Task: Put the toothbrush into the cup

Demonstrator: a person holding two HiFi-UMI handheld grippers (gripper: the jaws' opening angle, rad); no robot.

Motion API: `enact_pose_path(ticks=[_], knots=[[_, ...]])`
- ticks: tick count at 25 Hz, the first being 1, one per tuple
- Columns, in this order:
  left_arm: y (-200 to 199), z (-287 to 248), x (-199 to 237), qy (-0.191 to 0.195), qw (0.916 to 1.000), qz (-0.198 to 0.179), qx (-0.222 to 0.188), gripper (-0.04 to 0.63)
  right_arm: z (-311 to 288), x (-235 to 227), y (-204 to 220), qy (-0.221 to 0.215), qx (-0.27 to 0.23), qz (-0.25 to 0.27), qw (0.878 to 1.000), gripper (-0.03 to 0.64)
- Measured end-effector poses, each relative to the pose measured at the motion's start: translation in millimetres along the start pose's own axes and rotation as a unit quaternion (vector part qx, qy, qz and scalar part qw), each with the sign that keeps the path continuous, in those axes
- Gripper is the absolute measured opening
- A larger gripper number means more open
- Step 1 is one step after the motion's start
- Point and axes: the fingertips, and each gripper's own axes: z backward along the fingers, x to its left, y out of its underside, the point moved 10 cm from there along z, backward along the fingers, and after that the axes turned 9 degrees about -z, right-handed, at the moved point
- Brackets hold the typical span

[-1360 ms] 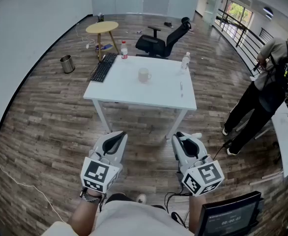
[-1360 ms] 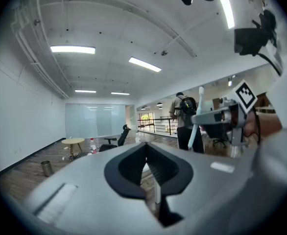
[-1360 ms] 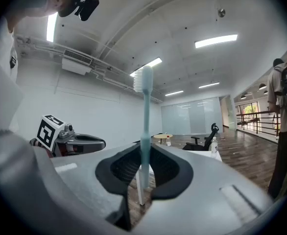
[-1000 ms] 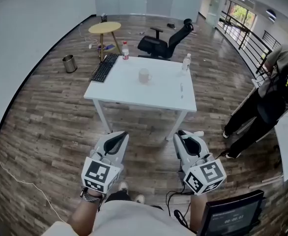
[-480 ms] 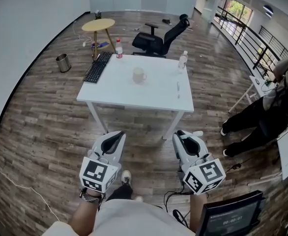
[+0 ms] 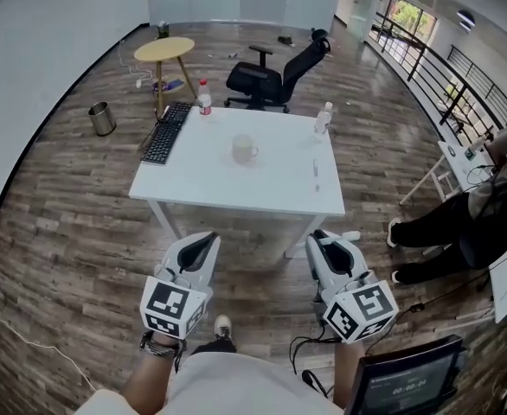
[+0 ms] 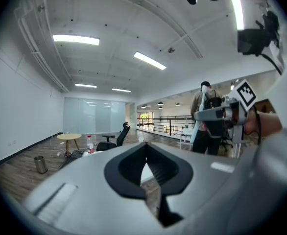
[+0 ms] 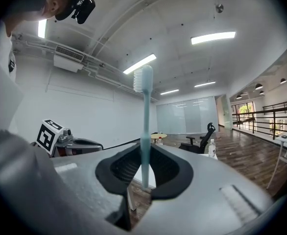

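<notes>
while left gripper (image 7: 144, 153) is closed empty, right gripper (image 8: 144, 148) clamps the toothbrush (image 8: 145, 111)

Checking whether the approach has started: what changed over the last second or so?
The wearer has walked nearer the table, which looms larger in the head view. The bystander at the right now shows lower, at the frame's edge. Unchanged: left gripper and right gripper held low ahead of the body, toothbrush in the right's jaws, cup on the table.
</notes>
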Motion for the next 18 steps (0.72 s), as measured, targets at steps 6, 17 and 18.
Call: enact_pose_path(ticks=[6, 17, 18], knots=[[-3.3, -15.0, 34.0, 0.01, 0.9999, -0.008, -0.003, 0.008, -43.5, 3.0, -6.8, 0.002, 0.002, -0.002, 1.0, 0.057], [16.9, -41.9, 80.5, 0.019, 0.9997, 0.006, 0.016, 0.009, -94.7, -3.3, -2.1, 0.019, 0.02, -0.008, 1.0, 0.057], [17.6, -44.4, 84.5, 0.021, 0.9996, 0.006, 0.016, 0.009, -98.7, -3.7, -3.2, 0.022, 0.018, -0.008, 1.0, 0.057]])
